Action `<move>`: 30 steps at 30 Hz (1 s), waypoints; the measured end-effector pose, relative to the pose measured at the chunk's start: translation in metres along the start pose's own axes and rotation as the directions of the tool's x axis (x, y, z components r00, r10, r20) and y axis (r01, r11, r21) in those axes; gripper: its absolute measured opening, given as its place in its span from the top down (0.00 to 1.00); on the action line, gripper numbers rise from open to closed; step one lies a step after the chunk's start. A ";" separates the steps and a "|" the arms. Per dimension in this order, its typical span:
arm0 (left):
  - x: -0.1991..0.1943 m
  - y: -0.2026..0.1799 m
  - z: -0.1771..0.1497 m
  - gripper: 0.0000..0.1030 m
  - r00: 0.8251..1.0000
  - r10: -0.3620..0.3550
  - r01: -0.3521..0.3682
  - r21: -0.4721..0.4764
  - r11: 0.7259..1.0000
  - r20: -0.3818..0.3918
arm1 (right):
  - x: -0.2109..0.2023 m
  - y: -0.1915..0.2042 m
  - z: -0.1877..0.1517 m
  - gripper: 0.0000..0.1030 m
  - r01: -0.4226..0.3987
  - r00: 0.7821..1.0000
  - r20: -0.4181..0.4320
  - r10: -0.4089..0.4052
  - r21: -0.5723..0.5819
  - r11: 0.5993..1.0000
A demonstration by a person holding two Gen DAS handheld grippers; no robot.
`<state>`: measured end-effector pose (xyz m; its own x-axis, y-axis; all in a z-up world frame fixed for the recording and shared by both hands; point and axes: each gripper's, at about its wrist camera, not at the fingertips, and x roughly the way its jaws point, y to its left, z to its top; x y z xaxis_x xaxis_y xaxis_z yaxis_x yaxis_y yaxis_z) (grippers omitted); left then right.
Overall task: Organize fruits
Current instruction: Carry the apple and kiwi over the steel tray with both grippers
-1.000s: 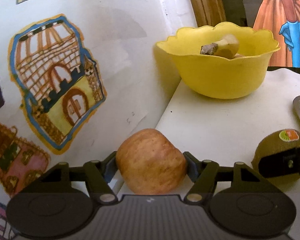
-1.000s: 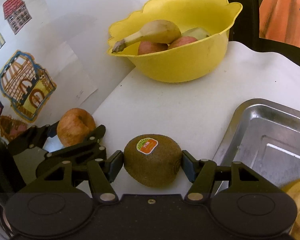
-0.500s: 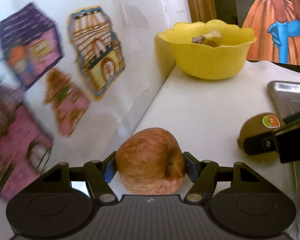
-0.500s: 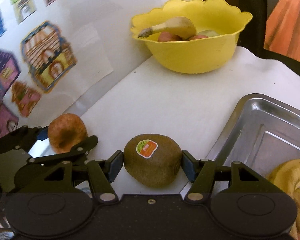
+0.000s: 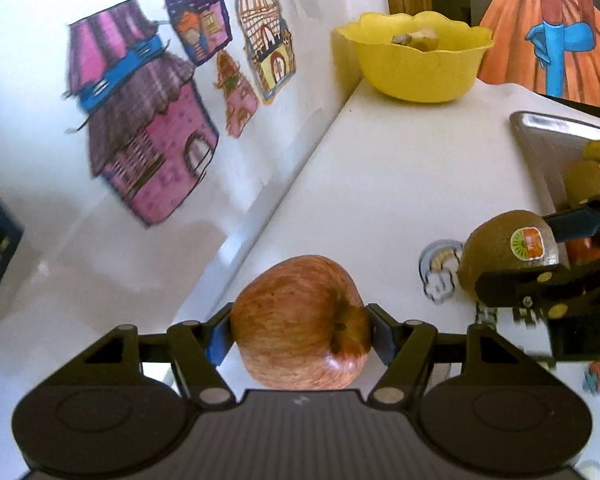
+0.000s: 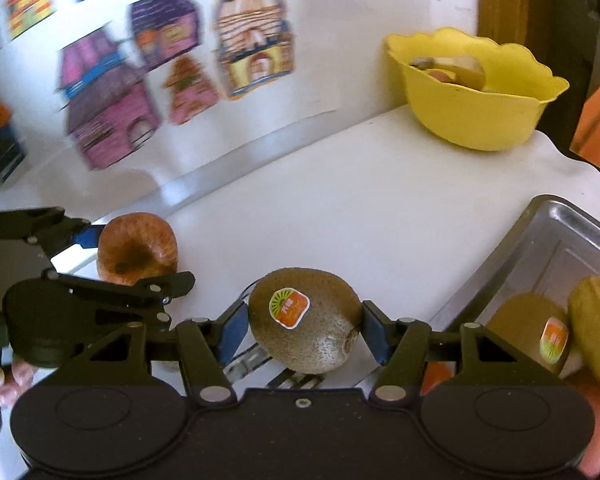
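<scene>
Your left gripper [image 5: 300, 338] clamps apple [image 5: 302, 322]; right gripper [image 6: 302, 326] clamps kiwi [image 6: 306, 320]. Both fruits aloft over surface [image 6: 360, 208], bowl [image 6: 476, 100] far, tray [image 6: 556, 236] right. Risk: round fruit slips if you swing fast; grippers close, may collide.

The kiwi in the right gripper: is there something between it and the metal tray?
Nothing visible blocks the way. The kiwi, held in the right gripper, has only bare white table between it and the tray's near rim. Inside, another kiwi and a banana fill the near corner.

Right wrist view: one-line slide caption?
Right gripper clamps a stickered brown kiwi between yellow scalloped bowl and steel tray.
</scene>
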<state>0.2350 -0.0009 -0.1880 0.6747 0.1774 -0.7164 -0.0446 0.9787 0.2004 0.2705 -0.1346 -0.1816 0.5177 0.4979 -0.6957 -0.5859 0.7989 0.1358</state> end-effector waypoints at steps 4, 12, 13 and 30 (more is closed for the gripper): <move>-0.009 0.003 -0.010 0.31 1.000 -0.001 0.001 0.007 1.000 0.001 | -0.006 0.014 -0.012 0.39 0.003 1.000 0.027 -0.002 -0.004 1.000; -0.007 0.001 -0.009 0.30 1.000 0.008 -0.008 -0.013 1.000 0.001 | 0.000 0.013 -0.018 0.37 0.018 0.998 0.063 -0.018 -0.004 1.000; -0.008 0.001 -0.010 0.30 1.000 0.011 -0.011 -0.014 1.000 0.003 | 0.002 0.013 -0.018 0.36 0.020 0.998 0.063 -0.019 -0.012 1.000; -0.002 0.002 -0.011 0.30 1.000 0.020 -0.020 -0.012 1.000 0.013 | 0.015 0.010 -0.026 0.32 0.053 0.992 0.112 -0.060 0.059 0.997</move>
<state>0.2255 0.0015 -0.1930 0.6831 0.1960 -0.7035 -0.0672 0.9761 0.2066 0.2563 -0.1273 -0.2089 0.6184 0.4842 -0.6189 -0.5199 0.8427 0.1398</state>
